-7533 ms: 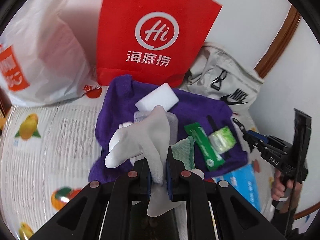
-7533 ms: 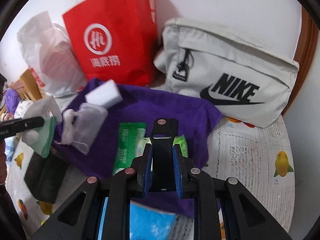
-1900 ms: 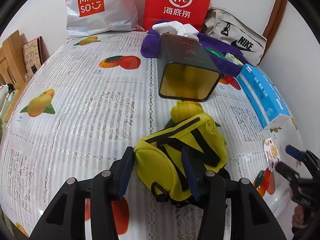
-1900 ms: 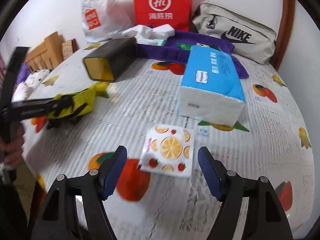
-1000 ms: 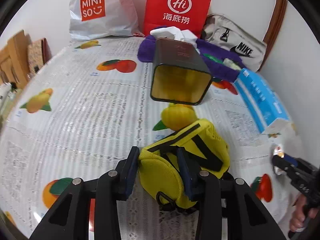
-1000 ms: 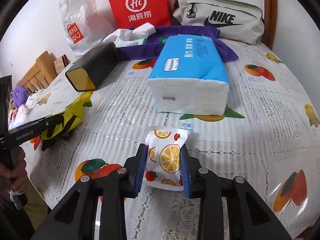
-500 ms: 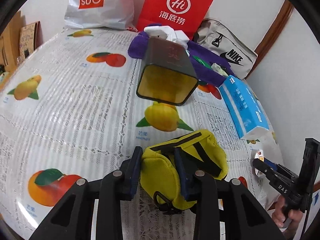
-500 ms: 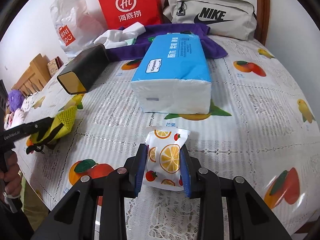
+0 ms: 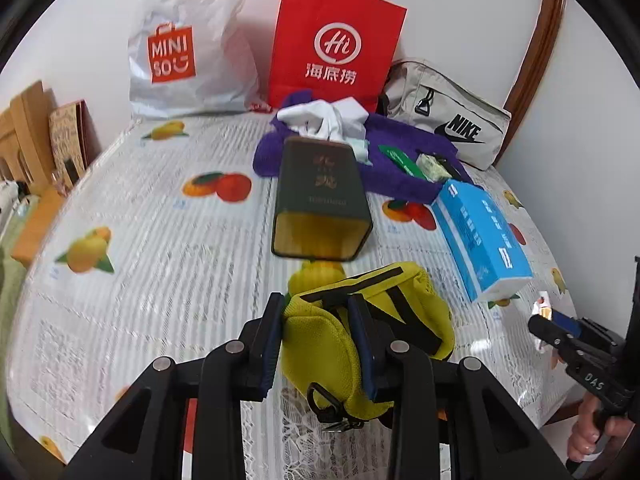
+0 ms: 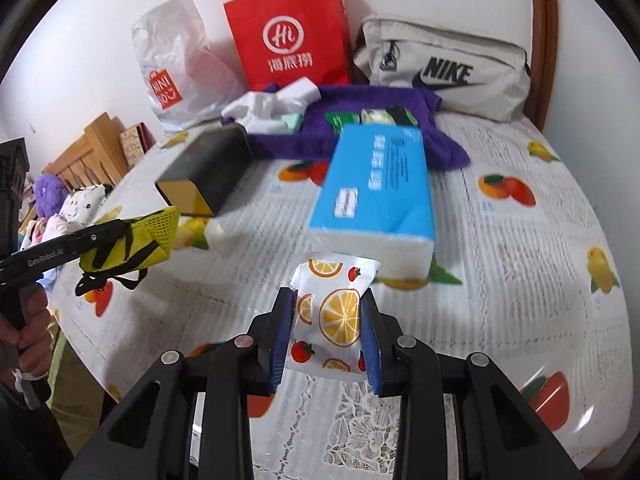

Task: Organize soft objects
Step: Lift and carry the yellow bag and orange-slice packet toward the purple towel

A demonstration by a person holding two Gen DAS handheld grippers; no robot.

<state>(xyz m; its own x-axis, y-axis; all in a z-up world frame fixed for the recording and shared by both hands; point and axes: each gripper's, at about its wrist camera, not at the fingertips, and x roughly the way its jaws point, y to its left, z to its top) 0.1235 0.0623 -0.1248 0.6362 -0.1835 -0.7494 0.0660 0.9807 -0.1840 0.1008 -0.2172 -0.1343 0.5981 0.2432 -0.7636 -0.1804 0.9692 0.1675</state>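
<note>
The left tool [image 9: 316, 322] pinches a yellow mesh pouch with black straps [image 9: 372, 320] between its blue pads, and in the right wrist view the pouch [image 10: 132, 240] hangs clear above the near left part of the table, a black strap loop dangling under it. The right tool [image 10: 328, 320] is pressed onto a small white packet printed with orange slices and strawberries [image 10: 332, 312], gripped by its sides over the near edge of the table. The round table [image 9: 160, 240] wears a white lace-patterned cloth printed with fruit. Just beyond the packet lies a blue-and-white soft pack of tissues [image 10: 380, 188], lengthwise toward the far edge. Left of it, near the middle of the table, a dark green rectangular tin with a gold inside [image 9: 320, 200] lies on its side, its open mouth facing the near edge. Behind both, a crumpled purple towel [image 9: 396, 160] is spread by the far edge, with white cloth pieces [image 9: 328, 120] heaped on its left end and green packets [image 9: 404, 164] on its right part. Along the far edge, against the wall, stand a white plastic Miniso bag [image 9: 188, 52], a red paper bag with a white logo [image 9: 336, 48] and a grey Nike bag [image 9: 444, 116]. A hand [image 10: 28, 320] grips the handle of the left tool at the near left.
</note>
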